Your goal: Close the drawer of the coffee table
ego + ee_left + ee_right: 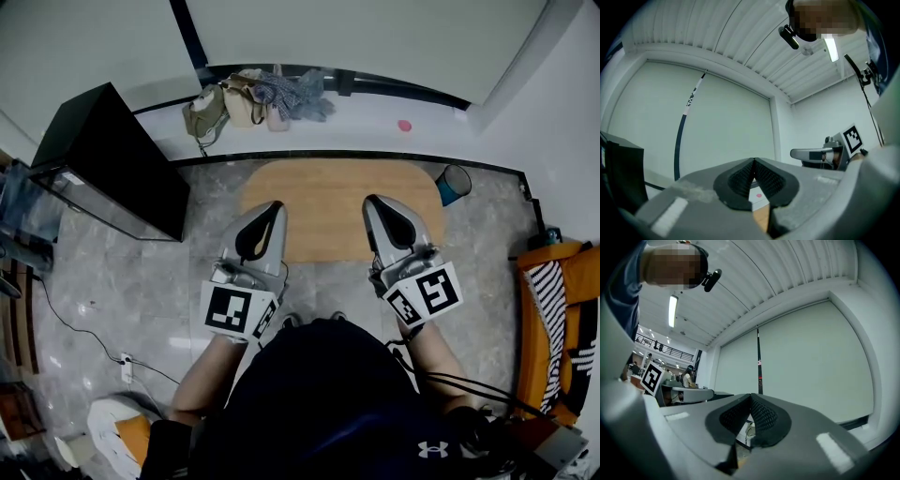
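Note:
The coffee table (328, 187) has a rounded light wooden top and stands on the grey marble floor ahead of me. No drawer shows from above. My left gripper (272, 208) hovers over the table's near left edge, shut and holding nothing. My right gripper (375, 202) hangs over the near right part, also shut and empty. In the left gripper view the jaws (753, 161) meet at their tips, with a sliver of tabletop (761, 216) below and the right gripper (820, 153) off to the side. The right gripper view shows its jaws (751, 397) pressed together, pointing level toward a pale wall.
A black cabinet (112, 159) stands left of the table. A teal cup (454, 184) sits by the table's right end. Bags and cloth (258, 98) lie on the white ledge behind, with a small pink object (404, 125). An orange chair (558, 319) is at the right.

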`<action>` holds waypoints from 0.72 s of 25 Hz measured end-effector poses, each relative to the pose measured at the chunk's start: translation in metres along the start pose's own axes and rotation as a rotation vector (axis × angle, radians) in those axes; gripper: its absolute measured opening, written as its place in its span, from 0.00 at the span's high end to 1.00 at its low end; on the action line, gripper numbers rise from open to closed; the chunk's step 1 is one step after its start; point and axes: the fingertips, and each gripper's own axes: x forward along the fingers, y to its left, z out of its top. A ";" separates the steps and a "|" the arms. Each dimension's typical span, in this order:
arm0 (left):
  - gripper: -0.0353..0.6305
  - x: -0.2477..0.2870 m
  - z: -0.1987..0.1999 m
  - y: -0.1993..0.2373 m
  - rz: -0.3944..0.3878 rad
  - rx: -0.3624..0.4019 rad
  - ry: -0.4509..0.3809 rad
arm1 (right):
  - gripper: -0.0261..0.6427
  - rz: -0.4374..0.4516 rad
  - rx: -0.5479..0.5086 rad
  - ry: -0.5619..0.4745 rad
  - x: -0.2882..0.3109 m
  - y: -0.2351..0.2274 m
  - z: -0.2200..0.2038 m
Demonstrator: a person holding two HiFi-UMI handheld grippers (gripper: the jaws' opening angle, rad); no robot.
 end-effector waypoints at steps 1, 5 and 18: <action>0.94 0.000 -0.001 0.000 -0.003 0.000 0.003 | 0.96 0.000 -0.007 0.000 0.000 0.002 0.000; 0.94 0.001 -0.004 0.002 -0.005 0.001 0.014 | 0.96 -0.003 -0.015 0.002 0.002 0.003 -0.003; 0.94 0.000 -0.007 0.004 -0.008 -0.001 0.023 | 0.96 -0.002 0.019 0.001 0.000 0.003 -0.005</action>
